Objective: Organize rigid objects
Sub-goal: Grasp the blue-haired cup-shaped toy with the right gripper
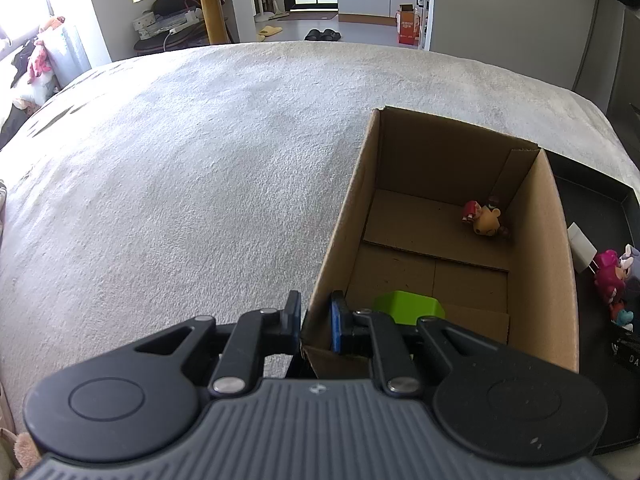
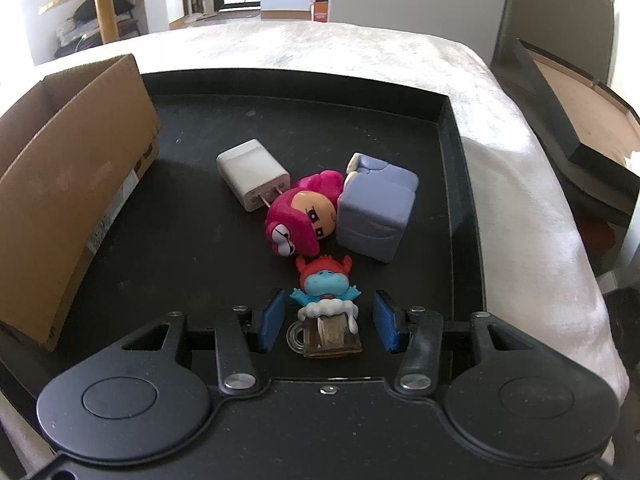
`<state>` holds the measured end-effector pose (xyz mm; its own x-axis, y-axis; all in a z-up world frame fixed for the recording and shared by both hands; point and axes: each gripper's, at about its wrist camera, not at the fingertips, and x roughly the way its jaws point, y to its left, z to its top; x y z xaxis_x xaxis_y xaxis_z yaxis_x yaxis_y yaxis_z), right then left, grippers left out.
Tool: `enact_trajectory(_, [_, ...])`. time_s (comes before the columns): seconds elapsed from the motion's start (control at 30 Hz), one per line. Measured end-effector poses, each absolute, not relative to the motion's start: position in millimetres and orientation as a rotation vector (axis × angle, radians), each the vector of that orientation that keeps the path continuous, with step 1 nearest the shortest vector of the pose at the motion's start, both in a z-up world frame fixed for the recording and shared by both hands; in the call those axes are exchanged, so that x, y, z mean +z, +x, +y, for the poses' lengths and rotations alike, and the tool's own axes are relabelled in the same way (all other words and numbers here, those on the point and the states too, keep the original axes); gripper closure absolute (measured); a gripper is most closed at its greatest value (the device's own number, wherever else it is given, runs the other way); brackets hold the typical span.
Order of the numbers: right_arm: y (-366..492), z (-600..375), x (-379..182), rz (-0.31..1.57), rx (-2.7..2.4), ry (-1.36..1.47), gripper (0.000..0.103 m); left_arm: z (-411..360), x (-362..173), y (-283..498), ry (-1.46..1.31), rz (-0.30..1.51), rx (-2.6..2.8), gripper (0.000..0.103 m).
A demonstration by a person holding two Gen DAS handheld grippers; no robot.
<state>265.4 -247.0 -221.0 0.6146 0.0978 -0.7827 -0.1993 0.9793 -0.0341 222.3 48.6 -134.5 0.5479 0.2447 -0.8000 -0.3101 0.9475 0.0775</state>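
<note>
Between the right gripper's (image 2: 327, 322) open blue pads, apart from both, stands a blue figurine in a mug (image 2: 326, 312) on the black tray (image 2: 452, 152). Closing off-centre could topple it into the pink toy (image 2: 300, 216) just behind. Clamped narrow on the cardboard box (image 1: 532, 264) wall, the left gripper (image 1: 316, 320) could drag it.

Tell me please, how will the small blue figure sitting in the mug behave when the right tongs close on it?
The blue figure in the mug looks like hard plastic, so probably stiff and light. Its top is wider than the mug base, so it may tip if squeezed off-centre. The glossy mug could slip; the right tongs stand open around it, not touching.
</note>
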Motion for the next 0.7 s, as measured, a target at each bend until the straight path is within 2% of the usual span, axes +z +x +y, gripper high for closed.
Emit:
enact_trajectory(0.2, [269,-248,-222,0.881,0.205,-0.111,0.056,47,-134,223,-0.068,0.936,0.331,0.09])
enact_trajectory(0.27, [267,-250,-223,0.87,0.214,-0.103,0.064,47,-134,223,-0.068,0.936,0.331,0.09])
enact_trajectory(0.7, [252,-256,-198,0.802,0.198,-0.124,0.065,47,-134,222,-0.069,0.935,0.329,0.09])
